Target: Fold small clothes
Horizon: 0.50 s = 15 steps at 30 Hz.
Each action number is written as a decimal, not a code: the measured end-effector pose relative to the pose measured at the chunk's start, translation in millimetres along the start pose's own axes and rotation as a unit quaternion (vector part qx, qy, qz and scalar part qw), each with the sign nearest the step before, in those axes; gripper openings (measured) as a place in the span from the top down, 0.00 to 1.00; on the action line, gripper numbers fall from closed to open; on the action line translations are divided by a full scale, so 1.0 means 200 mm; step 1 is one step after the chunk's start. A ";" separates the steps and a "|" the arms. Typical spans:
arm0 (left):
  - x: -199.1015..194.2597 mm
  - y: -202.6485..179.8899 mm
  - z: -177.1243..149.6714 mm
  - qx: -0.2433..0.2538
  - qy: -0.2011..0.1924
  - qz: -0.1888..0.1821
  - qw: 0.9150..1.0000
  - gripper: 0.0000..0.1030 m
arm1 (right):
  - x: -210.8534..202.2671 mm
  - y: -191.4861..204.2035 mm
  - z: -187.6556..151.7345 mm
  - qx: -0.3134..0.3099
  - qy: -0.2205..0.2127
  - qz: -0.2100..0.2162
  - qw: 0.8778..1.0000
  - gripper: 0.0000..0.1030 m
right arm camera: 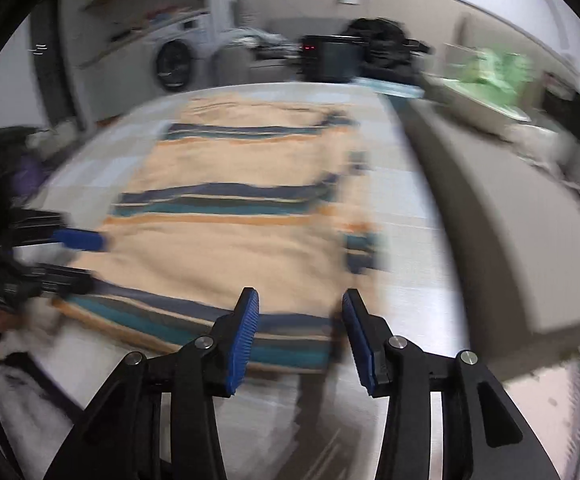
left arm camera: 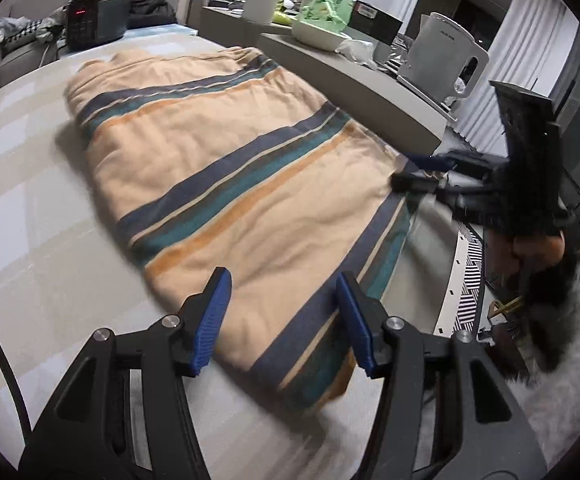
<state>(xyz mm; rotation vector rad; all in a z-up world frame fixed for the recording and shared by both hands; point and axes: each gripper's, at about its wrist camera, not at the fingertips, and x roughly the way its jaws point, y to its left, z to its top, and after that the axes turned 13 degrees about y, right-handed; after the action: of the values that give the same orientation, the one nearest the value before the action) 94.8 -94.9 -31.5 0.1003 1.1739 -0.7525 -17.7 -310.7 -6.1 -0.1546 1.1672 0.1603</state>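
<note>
A peach garment with navy, teal and orange stripes lies flat on the pale checked tabletop; it also shows, blurred, in the right wrist view. My left gripper is open just above the garment's near hem, holding nothing. My right gripper is open over the hem's near right corner. In the left wrist view the right gripper sits at the garment's far right edge, jaws apart. The left gripper shows at the garment's left edge in the right wrist view.
A grey raised counter runs along the right side, carrying a white kettle, a bowl and green bags. A black appliance stands at the table's far end. A white furry rug lies below the table.
</note>
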 end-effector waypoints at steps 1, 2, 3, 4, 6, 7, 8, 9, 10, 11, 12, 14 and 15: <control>-0.01 0.01 -0.01 -0.005 0.002 0.001 1.000 0.50 | -0.03 -0.05 0.00 0.013 -0.001 0.002 1.000 0.57; -0.04 0.03 -0.01 -0.015 0.000 -0.004 1.000 0.50 | -0.06 -0.08 0.01 0.023 -0.011 0.008 1.000 0.57; -0.07 0.05 -0.01 -0.023 -0.006 -0.006 1.000 0.50 | -0.07 -0.09 0.03 0.029 -0.021 0.009 0.999 0.57; -0.10 0.08 0.01 -0.029 -0.012 -0.004 0.999 0.50 | -0.09 -0.08 0.06 0.031 -0.031 0.009 0.999 0.57; -0.13 0.14 0.09 -0.046 -0.031 0.017 0.998 0.48 | -0.09 -0.04 0.18 0.028 -0.046 0.011 0.998 0.57; -0.14 0.17 0.14 -0.053 -0.036 0.027 0.998 0.48 | -0.07 -0.01 0.26 0.030 -0.051 0.016 0.998 0.57; -0.14 0.20 0.21 -0.063 -0.047 0.036 0.996 0.48 | -0.04 0.02 0.35 0.030 -0.055 0.030 0.998 0.57; -0.13 0.24 0.27 -0.068 -0.054 0.036 0.996 0.48 | -0.01 0.05 0.42 0.028 -0.054 0.037 0.997 0.57; -0.12 0.27 0.33 -0.070 -0.057 0.033 0.995 0.48 | 0.03 0.09 0.49 0.024 -0.050 0.039 0.998 0.57; -0.09 0.30 0.40 -0.072 -0.060 0.030 0.995 0.48 | 0.08 0.13 0.58 0.017 -0.047 0.047 0.998 0.57; -0.07 0.32 0.46 -0.072 -0.057 0.028 0.995 0.48 | 0.13 0.16 0.65 0.012 -0.039 0.056 0.998 0.57; -0.01 0.38 0.56 -0.070 -0.049 0.027 0.996 0.48 | 0.26 0.21 0.76 0.007 -0.006 0.070 0.998 0.57; 0.03 0.42 0.59 -0.073 -0.041 0.029 0.996 0.48 | 0.31 0.22 0.79 0.007 0.011 0.070 0.997 0.57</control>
<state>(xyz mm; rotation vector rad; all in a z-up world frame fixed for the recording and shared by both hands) 238.2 -87.1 -13.2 -0.0172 1.1400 -0.6117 140.0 -231.9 -3.9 -0.0620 1.2008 0.2743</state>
